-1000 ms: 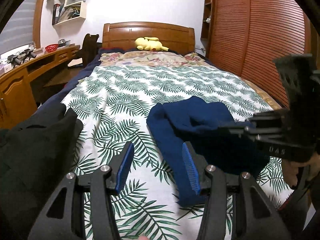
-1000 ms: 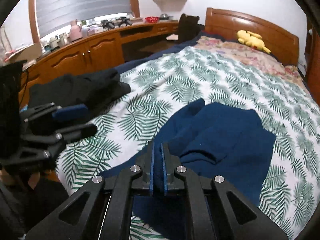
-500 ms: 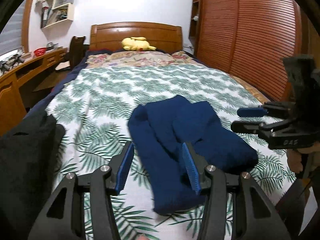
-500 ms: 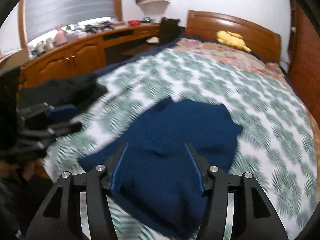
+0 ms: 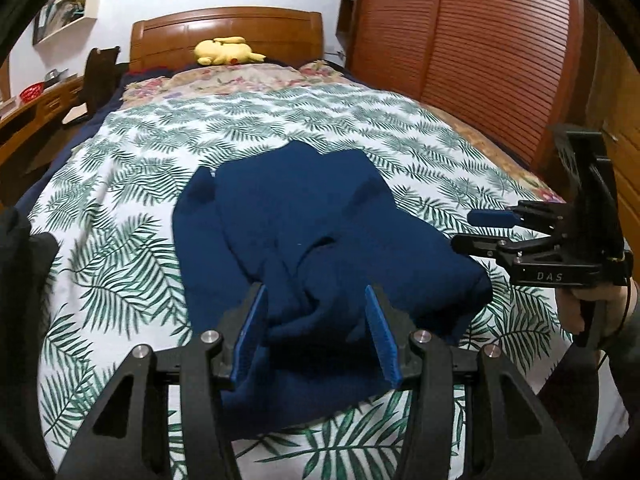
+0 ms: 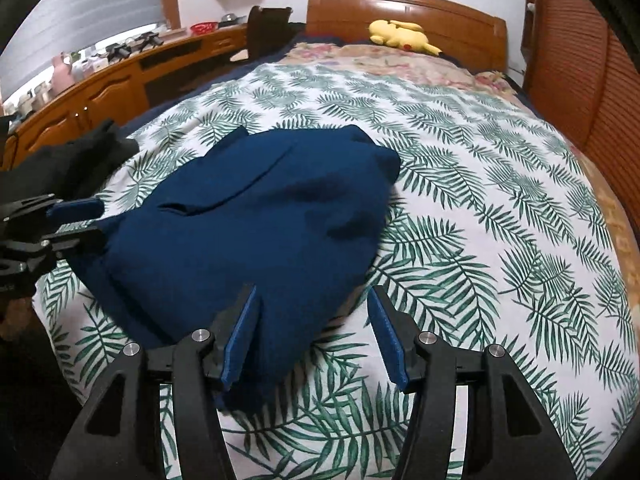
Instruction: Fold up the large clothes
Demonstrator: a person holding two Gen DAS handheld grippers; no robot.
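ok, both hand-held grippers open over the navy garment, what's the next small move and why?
Probably lower the left hand-held gripper and pinch the bunched near edge of the navy garment: it lies crumpled on the leaf-print bedspread, with the fabric already between the open jaws. The right hand-held gripper holds nothing.

Leaf-print bed (image 5: 132,216); navy garment (image 5: 304,248), black clothes (image 6: 68,160), yellow plush (image 5: 226,50)
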